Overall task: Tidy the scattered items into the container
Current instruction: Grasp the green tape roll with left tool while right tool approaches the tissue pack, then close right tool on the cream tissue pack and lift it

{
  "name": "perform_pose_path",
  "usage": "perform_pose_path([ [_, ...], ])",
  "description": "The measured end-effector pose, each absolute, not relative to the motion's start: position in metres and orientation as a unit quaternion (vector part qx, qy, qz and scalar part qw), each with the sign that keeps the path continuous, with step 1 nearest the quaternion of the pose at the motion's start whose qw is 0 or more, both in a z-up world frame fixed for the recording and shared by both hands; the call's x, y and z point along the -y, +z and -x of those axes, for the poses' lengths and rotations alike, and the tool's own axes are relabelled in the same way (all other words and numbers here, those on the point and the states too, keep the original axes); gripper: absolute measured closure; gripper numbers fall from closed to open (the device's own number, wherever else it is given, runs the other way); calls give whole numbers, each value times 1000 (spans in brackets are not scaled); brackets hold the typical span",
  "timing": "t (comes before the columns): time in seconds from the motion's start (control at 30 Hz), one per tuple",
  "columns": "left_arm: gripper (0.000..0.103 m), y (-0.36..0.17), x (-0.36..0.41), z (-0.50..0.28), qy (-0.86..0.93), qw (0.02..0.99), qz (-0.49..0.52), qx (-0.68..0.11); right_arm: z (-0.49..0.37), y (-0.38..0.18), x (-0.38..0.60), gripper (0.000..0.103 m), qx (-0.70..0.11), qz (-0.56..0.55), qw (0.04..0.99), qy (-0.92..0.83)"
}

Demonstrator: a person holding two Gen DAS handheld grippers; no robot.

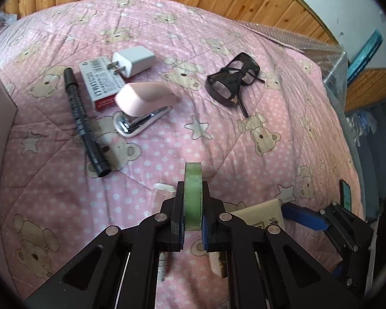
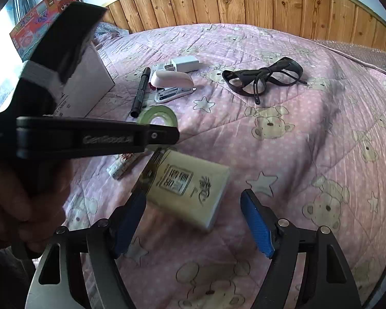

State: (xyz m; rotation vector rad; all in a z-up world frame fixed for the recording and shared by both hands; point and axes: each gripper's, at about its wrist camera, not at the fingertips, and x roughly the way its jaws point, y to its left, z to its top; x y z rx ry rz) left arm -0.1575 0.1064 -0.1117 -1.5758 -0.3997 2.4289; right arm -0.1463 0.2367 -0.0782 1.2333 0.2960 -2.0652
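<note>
The left tool is clamped on a green tape roll, which stands on edge between its two black fingers and pokes up past their tips above the pink bear-print bed quilt. Ahead of this tool and to its left lie a black marker pen, a pink stapler with its chrome base showing, a red-and-white small box and a white charger plug resting partly on that box; ahead and to the right sit black glasses with folded arms, well apart from the stapler group. The right tool is spread wide with nothing between its blue pads, hovering just over a cream packet printed with black characters, which lies on the quilt between and slightly beyond its fingers. Left of that packet, partly hidden under the left tool, is a small white wrapped item, possibly a sachet or stick, too blurred to name. Farther left of the right tool, beyond the left tool's body, stands a white cardboard box, the container, with the marker just beside its near corner. A wooden headboard runs along the far side of the bed.
</note>
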Motion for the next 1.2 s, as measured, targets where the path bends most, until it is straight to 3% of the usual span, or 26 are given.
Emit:
perform_pose_path([
  [0.17,94,-107,-87,150,823,100,534,167,155,-77,-231,25,-130,-470,361,-795],
  [0.47,94,-94,-81,135,827,107,526,169,133,-66,-206,24,-330,-390,446,-735],
  [0.6,94,-89,-84,131,830,105,526,156,134,-81,-191,25,-362,-385,456,-716],
  [0.7,94,-84,-82,128,832,102,525,150,144,-87,-191,40,-323,-417,450,-721],
  [0.77,94,-81,-81,125,834,101,522,146,151,-85,-198,45,-274,-444,442,-730],
  [0.97,94,-72,-83,117,837,107,517,144,152,-77,-220,46,-151,-493,411,-752],
  [1.2,94,-53,-82,98,849,101,501,130,132,-66,-224,46,-94,-508,377,-769],
])
